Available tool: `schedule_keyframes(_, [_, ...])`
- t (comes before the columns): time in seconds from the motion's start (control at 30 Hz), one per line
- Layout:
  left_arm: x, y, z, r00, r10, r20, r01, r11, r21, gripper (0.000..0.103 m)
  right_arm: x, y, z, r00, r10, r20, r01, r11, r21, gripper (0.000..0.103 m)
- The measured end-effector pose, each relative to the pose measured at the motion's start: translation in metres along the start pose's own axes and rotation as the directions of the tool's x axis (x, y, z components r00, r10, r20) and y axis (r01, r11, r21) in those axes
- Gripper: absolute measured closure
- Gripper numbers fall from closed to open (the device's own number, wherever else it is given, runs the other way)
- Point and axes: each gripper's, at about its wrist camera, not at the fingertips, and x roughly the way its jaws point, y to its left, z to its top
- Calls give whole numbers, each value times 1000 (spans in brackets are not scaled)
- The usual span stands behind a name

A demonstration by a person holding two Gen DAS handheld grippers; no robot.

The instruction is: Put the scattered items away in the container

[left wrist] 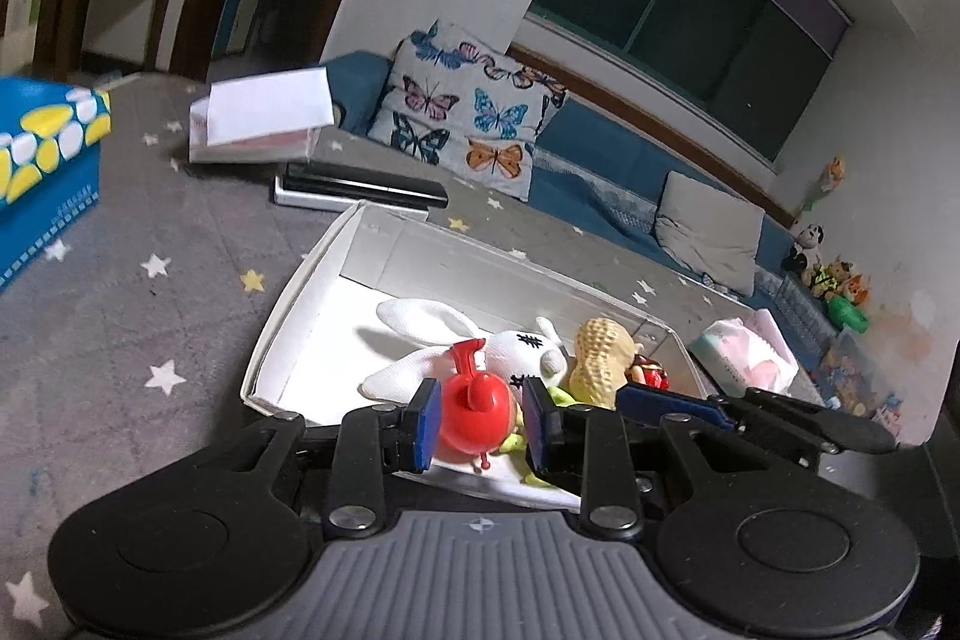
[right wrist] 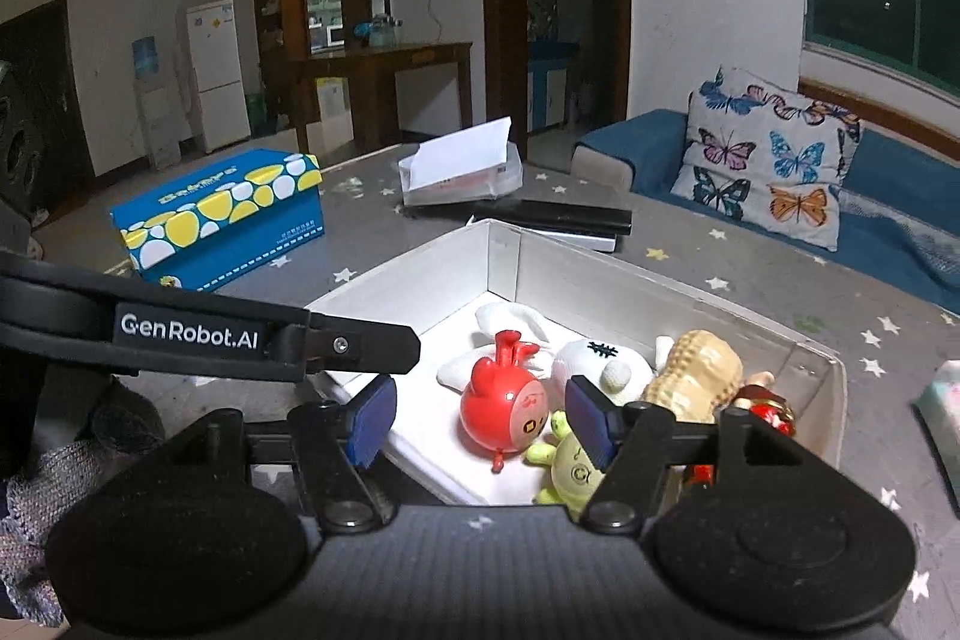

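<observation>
My left gripper (left wrist: 480, 421) hangs over the near edge of the white box (left wrist: 288, 304), its 2 blue pads spread apart on either side of the red round toy (left wrist: 474, 412); whether they touch it I cannot tell. My right gripper (right wrist: 480, 415) hovers over the same box (right wrist: 504, 250) from the other side, its pads wide apart and holding nothing.

In the right wrist view the red round toy (right wrist: 504, 400) lies inside the box near its front. The white plush rabbit (right wrist: 600, 364) lies at 1 o'clock from it, the peanut toy (right wrist: 696, 370) at 3 o'clock and the pale green figure (right wrist: 570, 466) at 5 o'clock, partly behind my right pad. A small red figure (right wrist: 768, 406) sits beyond the peanut.

The box rests on a grey star-patterned cloth (right wrist: 750, 274). A blue tissue box (right wrist: 222, 214) stands at 10 o'clock from it, and a black flat case (right wrist: 558, 217) lies at 12 o'clock just behind its far corner.
</observation>
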Motion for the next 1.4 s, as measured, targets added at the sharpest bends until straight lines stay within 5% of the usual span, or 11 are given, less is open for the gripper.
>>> schedule_keyframes(0.63, [-37, -31, -54, 990, 137, 19, -138, 978, 157, 70, -61, 19, -52, 993, -70, 93, 66, 997, 40, 24])
schedule_keyframes(1.4, [-42, -25, -83, 983, 185, -9, -182, 972, 151, 70, -73, 17, -91, 986, -139, 87, 122, 977, 177, 0])
